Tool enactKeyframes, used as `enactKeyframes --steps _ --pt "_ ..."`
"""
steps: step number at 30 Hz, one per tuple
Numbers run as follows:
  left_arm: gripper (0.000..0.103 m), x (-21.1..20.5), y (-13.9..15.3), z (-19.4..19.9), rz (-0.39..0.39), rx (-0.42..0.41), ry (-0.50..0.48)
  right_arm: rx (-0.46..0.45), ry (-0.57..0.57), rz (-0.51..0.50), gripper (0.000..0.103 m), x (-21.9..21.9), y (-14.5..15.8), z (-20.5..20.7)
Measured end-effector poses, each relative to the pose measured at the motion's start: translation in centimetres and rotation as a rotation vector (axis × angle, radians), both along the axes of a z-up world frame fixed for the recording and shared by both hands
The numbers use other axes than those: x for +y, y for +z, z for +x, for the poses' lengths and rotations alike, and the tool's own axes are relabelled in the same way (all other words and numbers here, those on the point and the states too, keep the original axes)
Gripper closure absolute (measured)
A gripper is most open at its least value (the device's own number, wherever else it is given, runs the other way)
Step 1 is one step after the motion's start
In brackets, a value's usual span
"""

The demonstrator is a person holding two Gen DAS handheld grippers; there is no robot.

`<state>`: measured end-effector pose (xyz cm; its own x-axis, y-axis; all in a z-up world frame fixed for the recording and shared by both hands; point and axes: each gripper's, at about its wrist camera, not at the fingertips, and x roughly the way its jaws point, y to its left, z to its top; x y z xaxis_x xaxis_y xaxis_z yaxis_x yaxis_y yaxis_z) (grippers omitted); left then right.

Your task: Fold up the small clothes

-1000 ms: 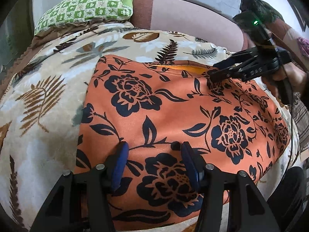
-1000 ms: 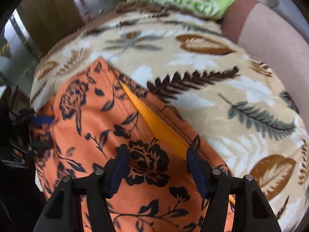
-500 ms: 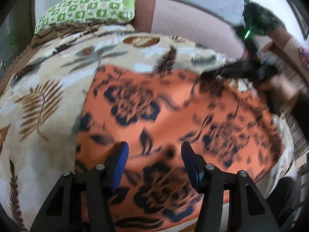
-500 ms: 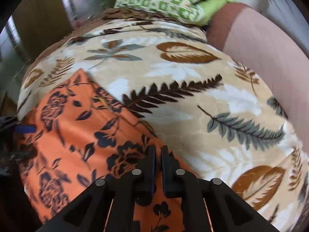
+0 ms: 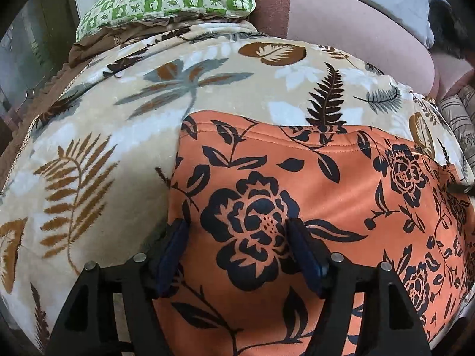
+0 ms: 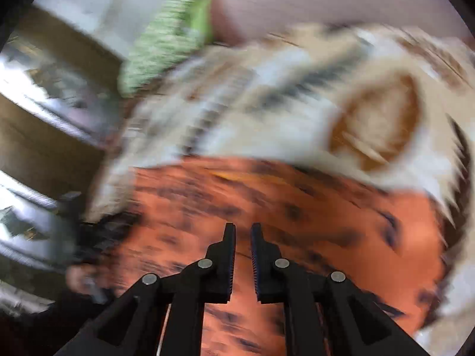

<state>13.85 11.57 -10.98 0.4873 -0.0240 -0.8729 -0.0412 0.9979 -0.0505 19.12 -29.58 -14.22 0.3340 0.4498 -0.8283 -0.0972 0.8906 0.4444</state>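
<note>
Orange floral garment [image 5: 311, 195] lies spread on leaf-print blanket [image 5: 98, 148], toward bed's near edge. Your left gripper [image 5: 237, 246] jaws opening wide over garment, nothing pinched. Your right gripper [image 6: 242, 255] jaws nearly shut; view blurred, cloth grip unclear. Step: first fold. Next: pinch near corner firmly.

Smooth, matt orange floral cloth garment [image 5: 341, 184] lies on a plush, fuzzy leaf-print blanket [image 5: 118, 136]; a quilted green checked cotton-like pillow [image 5: 166, 0] sits behind.
</note>
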Motion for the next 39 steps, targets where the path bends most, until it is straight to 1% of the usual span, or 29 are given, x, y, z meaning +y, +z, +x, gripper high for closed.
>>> enactKeyframes --steps 1,2,3,4,6,8,9,10,11,12,13,14,15,16,17,18,19,20,21,23,24,26,27,29,33,35,36,37,39 --pt "0.031 0.0 0.1 0.0 -0.002 0.003 0.000 0.044 -0.105 0.021 0.092 -2.3 -1.6 0.0" --pt "0.031 -0.1 0.3 0.0 0.000 0.009 0.003 0.044 -0.164 0.149 0.092 -3.9 -1.9 -0.3" --pt "0.031 0.0 0.6 -0.2 -0.003 0.016 0.006 0.035 -0.229 0.204 0.091 -5.1 -1.5 -1.1" --pt "0.031 0.1 1.2 -0.5 -0.013 0.011 0.013 0.012 -0.237 0.185 0.091 -5.2 -0.7 -1.6" --pt "0.031 0.5 2.5 -1.5 -0.022 -0.025 0.024 -0.053 -0.202 0.158 0.090 -4.7 1.2 -3.3" --pt "0.031 0.7 3.4 -3.0 -0.025 -0.069 0.014 -0.077 -0.157 0.203 0.087 -4.1 1.9 -4.8" --pt "0.030 0.5 3.0 -3.6 0.003 -0.065 0.009 -0.078 -0.141 0.202 0.084 -3.9 1.7 -5.4" --pt "0.029 0.3 2.2 -3.6 0.030 -0.036 0.005 -0.058 -0.149 0.154 0.073 -3.9 0.9 -5.8" --pt "0.027 0.3 1.0 -3.4 0.046 0.006 0.003 -0.028 -0.166 0.124 0.069 -4.1 -0.1 -5.9" --pt "0.023 0.5 -0.2 -3.3 0.038 0.019 0.008 -0.003 -0.196 0.162 0.069 -4.7 -1.2 -5.9" --pt "0.021 0.9 -0.3 -3.5 0.018 -0.007 0.032 -0.004 -0.241 0.204 0.070 -5.3 -1.2 -6.2" --pt "0.021 1.1 0.1 -3.6 0.014 0.002 0.051 -0.011 -0.283 0.199 0.069 -5.3 -0.5 -6.6" --pt "0.022 1.1 0.6 -3.7 0.015 0.009 0.060 -0.049 -0.287 0.143 0.069 -4.8 1.0 -7.2" --pt "0.022 0.9 1.3 -4.0 0.021 0.004 0.067 -0.092 -0.268 0.104 0.069 -4.0 2.4 -7.8" --pt "0.022 0.6 2.2 -4.6 0.028 -0.019 0.058 -0.131 -0.239 0.095 0.068 -3.1 3.7 -8.5" --pt "0.022 0.4 2.7 -5.0 0.036 -0.034 0.050 -0.156 -0.211 0.116 0.067 -2.4 4.5 -9.6" --pt "0.022 0.1 3.5 -5.8 0.054 -0.054 0.046 -0.170 -0.192 0.134 0.059 -1.5 5.0 -10.7" --pt "0.022 0.0 3.9 -6.3 0.061 -0.064 0.049 -0.178 -0.185 0.137 0.038 -1.0 5.2 -11.5" --pt "0.022 -0.2 4.3 -6.9 0.064 -0.073 0.056 -0.190 -0.182 0.120 0.032 -0.3 5.0 -12.7" --pt "0.022 -0.3 4.9 -8.2 0.057 -0.083 0.069 -0.171 -0.179 0.058 0.031 0.5 3.5 -14.8" --pt "0.022 -0.4 5.3 -8.8 0.053 -0.089 0.073 -0.114 -0.179 0.001 0.031 1.2 1.5 -15.0" --pt "0.022 -0.3 5.8 -9.5 0.059 -0.099 0.079 -0.055 -0.200 -0.002 0.030 0.9 -1.1 -14.9" --pt "0.022 -0.3 6.2 -10.0 0.067 -0.103 0.081 -0.086 -0.226 0.005 0.031 0.7 -0.8 -15.2" --pt "0.022 -0.3 6.8 -10.7 0.074 -0.119 0.077 -0.075 -0.254 0.002 0.031 1.0 0.3 -15.2" --pt "0.022 0.1 7.7 -11.5 0.096 -0.143 0.095 -0.155 -0.235 -0.003 0.031 1.9 2.7 -16.1" --pt "0.022 0.3 7.9 -11.7 0.091 -0.141 0.106 -0.128 -0.235 -0.013 0.031 1.8 1.9 -16.0" --pt "0.022 0.4 8.0 -11.9 0.092 -0.141 0.112 -0.082 -0.242 -0.031 0.031 1.4 0.6 -15.6" --pt "0.022 0.5 8.1 -12.0 0.094 -0.140 0.114 -0.056 -0.248 -0.016 0.031 0.9 -0.4 -15.5" --pt "0.022 0.4 8.3 -12.3 0.104 -0.144 0.111 -0.069 -0.294 0.062 0.031 -0.3 -0.2 -16.0"
